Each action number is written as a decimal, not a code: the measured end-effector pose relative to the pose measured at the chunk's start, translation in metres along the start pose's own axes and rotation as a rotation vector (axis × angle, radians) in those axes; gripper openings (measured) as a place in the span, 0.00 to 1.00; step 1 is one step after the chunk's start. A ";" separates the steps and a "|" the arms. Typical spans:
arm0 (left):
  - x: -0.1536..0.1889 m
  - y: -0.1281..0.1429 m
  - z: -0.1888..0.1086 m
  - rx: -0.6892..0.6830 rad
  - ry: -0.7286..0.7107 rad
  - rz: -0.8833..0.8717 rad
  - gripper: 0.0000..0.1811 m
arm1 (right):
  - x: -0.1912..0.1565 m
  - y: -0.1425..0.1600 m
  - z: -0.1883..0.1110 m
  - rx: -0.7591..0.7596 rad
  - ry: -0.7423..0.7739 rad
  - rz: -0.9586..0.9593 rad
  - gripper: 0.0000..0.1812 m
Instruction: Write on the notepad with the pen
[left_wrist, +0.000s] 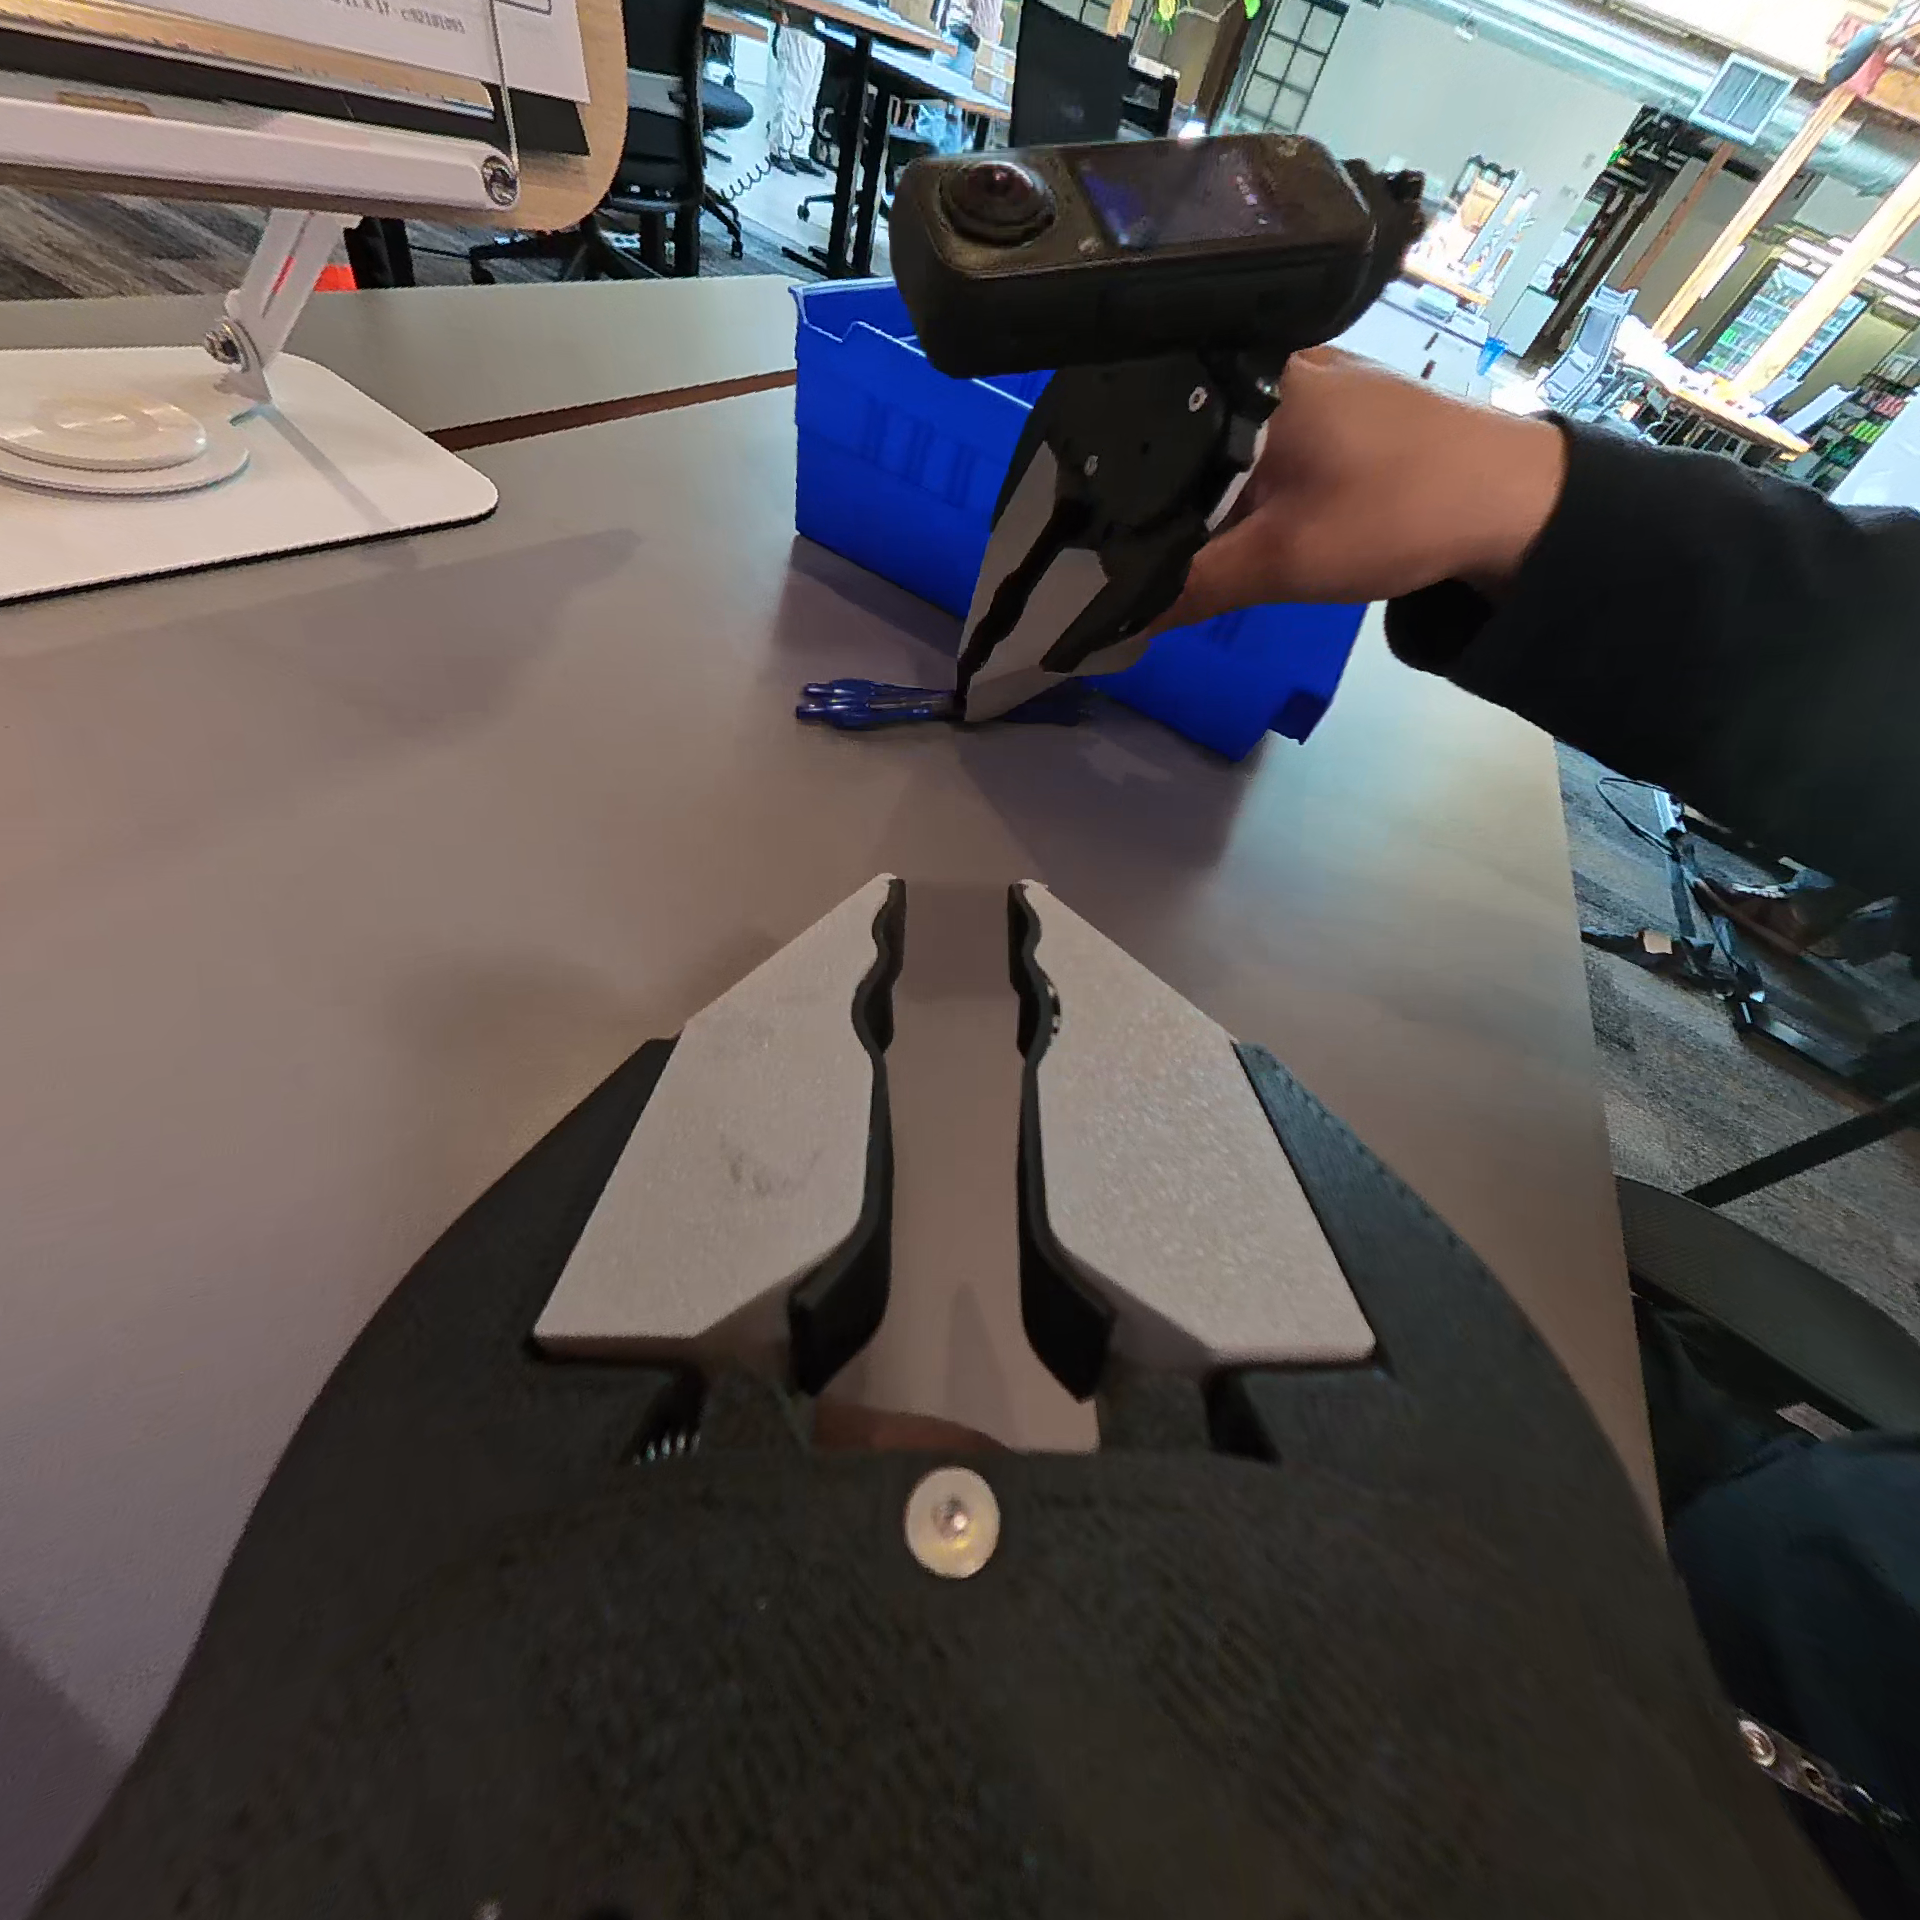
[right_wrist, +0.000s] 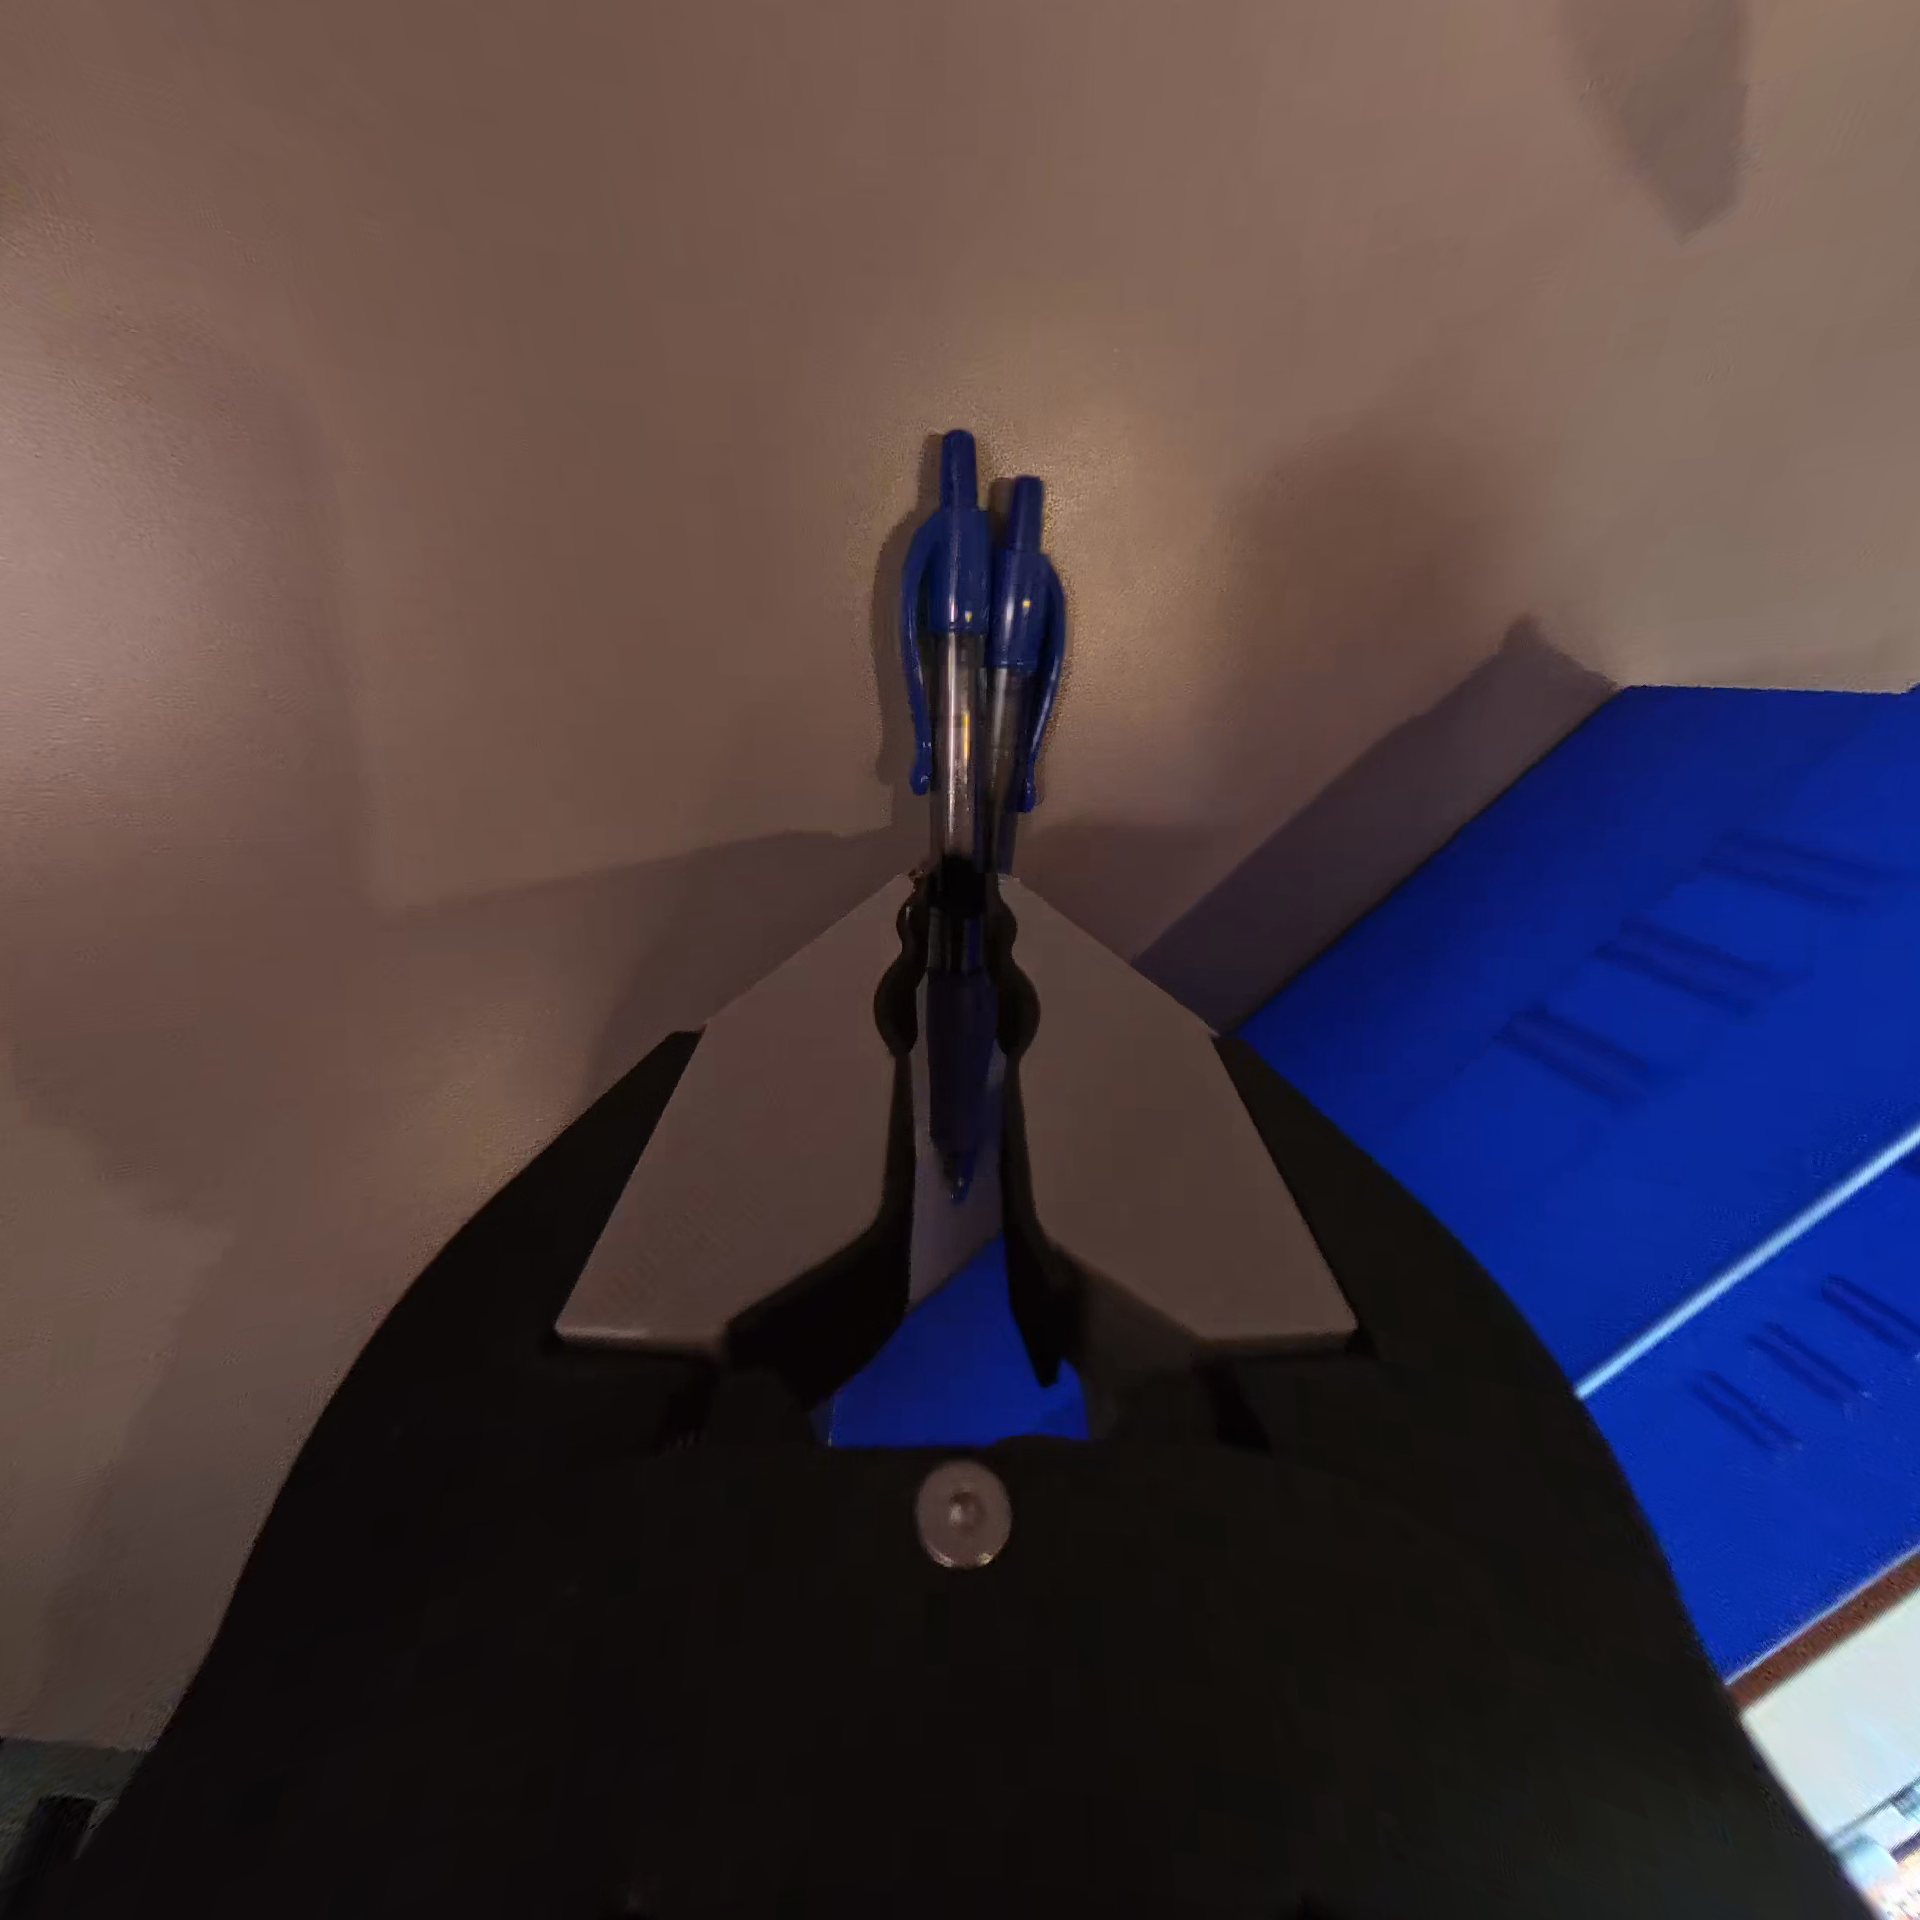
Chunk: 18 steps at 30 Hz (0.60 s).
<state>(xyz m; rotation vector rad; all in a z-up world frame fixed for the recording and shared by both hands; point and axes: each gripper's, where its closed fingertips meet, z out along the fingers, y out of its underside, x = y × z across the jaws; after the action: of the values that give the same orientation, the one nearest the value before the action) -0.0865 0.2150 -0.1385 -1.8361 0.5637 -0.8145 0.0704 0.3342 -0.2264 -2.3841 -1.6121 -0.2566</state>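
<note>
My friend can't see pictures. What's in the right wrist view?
The right tongs point down at a grey table, closed around one of two blue pens that lie side by side on it. A blue bin sits to the right.

Two pens (right_wrist: 956, 665) lie side by side, each with a clear barrel and deep blue cap, clip and grip. At 3 o'clock from them stands a bright blue bin (right_wrist: 1621, 1091). The tabletop (left_wrist: 436, 852) is plain matte grey. Both grippers have pale grey fingers (left_wrist: 727, 1174) on black bodies.
</note>
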 end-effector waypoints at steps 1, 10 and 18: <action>-0.001 0.000 0.000 0.001 0.000 -0.004 0.09 | 0.001 -0.001 0.000 0.003 0.005 -0.007 0.04; 0.000 0.001 0.000 -0.005 0.003 -0.002 0.10 | 0.009 -0.004 -0.005 0.018 -0.011 0.055 0.04; -0.001 0.001 0.000 -0.006 0.000 -0.006 0.10 | 0.007 0.001 -0.001 0.005 -0.071 0.087 0.04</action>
<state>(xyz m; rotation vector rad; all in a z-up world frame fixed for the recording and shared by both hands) -0.0869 0.2154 -0.1403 -1.8444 0.5618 -0.8180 0.0735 0.3398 -0.2237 -2.4782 -1.5320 -0.1535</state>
